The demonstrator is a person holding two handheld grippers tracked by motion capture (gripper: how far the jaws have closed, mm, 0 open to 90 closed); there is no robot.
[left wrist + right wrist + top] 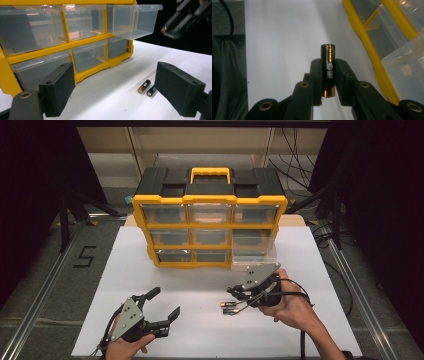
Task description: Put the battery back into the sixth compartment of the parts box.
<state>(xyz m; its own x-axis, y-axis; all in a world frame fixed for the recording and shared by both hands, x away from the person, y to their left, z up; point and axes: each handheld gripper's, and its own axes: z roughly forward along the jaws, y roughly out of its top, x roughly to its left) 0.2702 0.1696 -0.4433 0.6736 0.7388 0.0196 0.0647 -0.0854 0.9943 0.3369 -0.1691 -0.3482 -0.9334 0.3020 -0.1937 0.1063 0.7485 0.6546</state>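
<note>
Beside open empty drawer (pixel 254 256), batteries (pixel 229 307)

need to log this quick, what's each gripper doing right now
left gripper: open, nothing between its jaws.
right gripper: shut on a black cylindrical battery with copper-coloured ends.

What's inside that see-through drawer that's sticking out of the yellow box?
The pulled-out drawer looks empty: its clear walls show nothing lying inside. In the high view the right gripper covers part of its front. Two batteries lie on the table outside it.
</note>
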